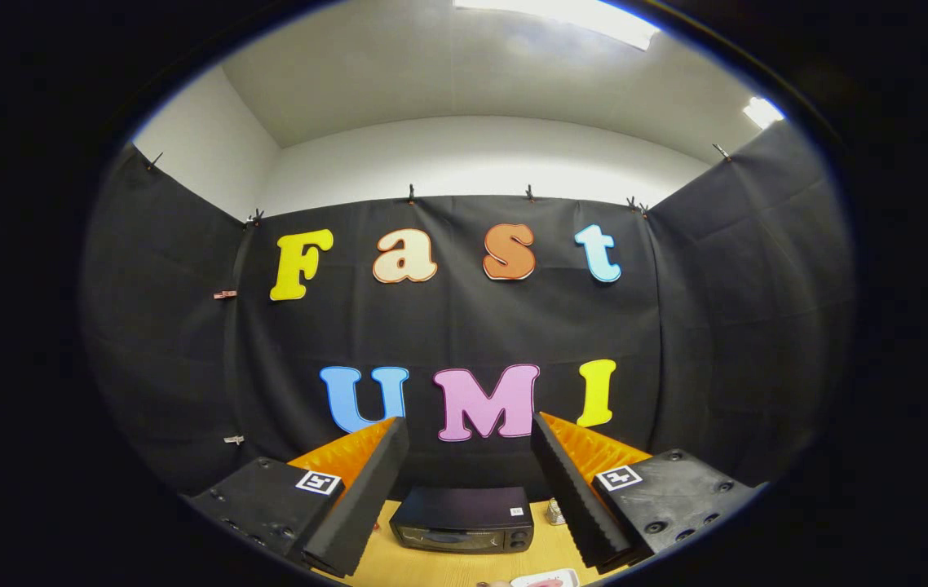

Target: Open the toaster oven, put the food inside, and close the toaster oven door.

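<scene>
Gripper view showed the jaws wide apart and holding nothing, the toaster oven beyond them on the bench, door closed; every step seemed left.

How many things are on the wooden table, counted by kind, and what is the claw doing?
Toaster oven, door closed: 1
Small silvery thing beside the oven, too small to name: 1
White plate with pink food, partly seen: 1
Total: 3
The claw is open, holding nothing; the oven lies beyond its fingers.
</scene>
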### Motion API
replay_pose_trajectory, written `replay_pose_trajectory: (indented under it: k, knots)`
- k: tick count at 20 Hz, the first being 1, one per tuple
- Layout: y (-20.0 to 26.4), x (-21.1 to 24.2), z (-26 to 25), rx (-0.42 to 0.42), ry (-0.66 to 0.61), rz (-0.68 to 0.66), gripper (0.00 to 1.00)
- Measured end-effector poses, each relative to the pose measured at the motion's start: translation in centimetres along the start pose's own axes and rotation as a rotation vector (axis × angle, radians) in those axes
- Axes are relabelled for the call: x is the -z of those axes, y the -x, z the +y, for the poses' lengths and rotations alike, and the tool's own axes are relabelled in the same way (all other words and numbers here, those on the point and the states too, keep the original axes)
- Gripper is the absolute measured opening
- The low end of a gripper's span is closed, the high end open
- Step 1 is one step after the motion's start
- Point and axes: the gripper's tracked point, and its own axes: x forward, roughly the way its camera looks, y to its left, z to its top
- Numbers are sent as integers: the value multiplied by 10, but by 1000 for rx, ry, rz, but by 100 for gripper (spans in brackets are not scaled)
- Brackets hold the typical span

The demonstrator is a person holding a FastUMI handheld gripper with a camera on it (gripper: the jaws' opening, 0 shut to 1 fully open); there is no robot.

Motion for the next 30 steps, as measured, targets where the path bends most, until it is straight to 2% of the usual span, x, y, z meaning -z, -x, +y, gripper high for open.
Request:
replay_pose_trajectory:
  k: [10,18,21,23,30]
  knots:
    - [-15,2,3,-9,-4,-5,97]
    - [-63,49,37,-138,-27,-15,97]
    - [-87,93,39,-149,-21,18,97]
    - [-102,129,35,-127,14,48,98]
    - [-132,284,39,-85,-14,174,98]
